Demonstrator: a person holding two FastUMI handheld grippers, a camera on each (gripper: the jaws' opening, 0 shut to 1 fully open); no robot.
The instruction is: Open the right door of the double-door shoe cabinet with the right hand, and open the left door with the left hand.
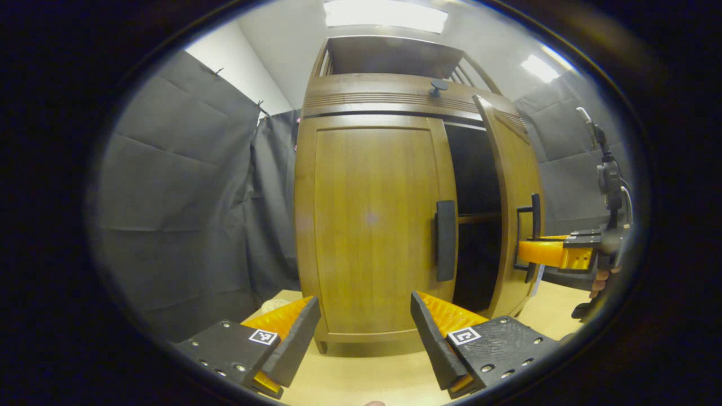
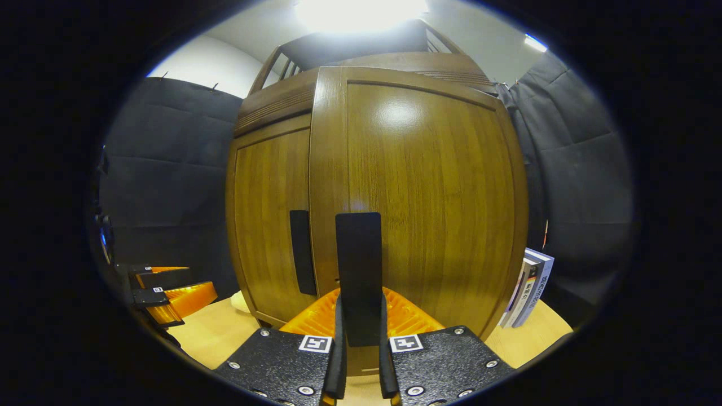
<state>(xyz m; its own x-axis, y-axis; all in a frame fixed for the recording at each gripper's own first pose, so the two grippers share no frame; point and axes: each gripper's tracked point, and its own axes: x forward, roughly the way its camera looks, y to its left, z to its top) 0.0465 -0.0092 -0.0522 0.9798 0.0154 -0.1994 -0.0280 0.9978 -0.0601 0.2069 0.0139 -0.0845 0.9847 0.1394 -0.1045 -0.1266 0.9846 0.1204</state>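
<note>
On the pale wooden tabletop (image 1: pixel 361 378), the brown wooden shoe cabinet's right door (image 2: pixel 417 197) stands ajar, its flat black handle (image 2: pixel 358 270) clamped by the right gripper (image 2: pixel 359 338), while the left gripper (image 1: pixel 365 332) gapes wide near the closed left door (image 1: pixel 372 225).

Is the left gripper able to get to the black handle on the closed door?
Probably yes. The left gripper is open and faces the left door's handle, with bare tabletop between.
</note>
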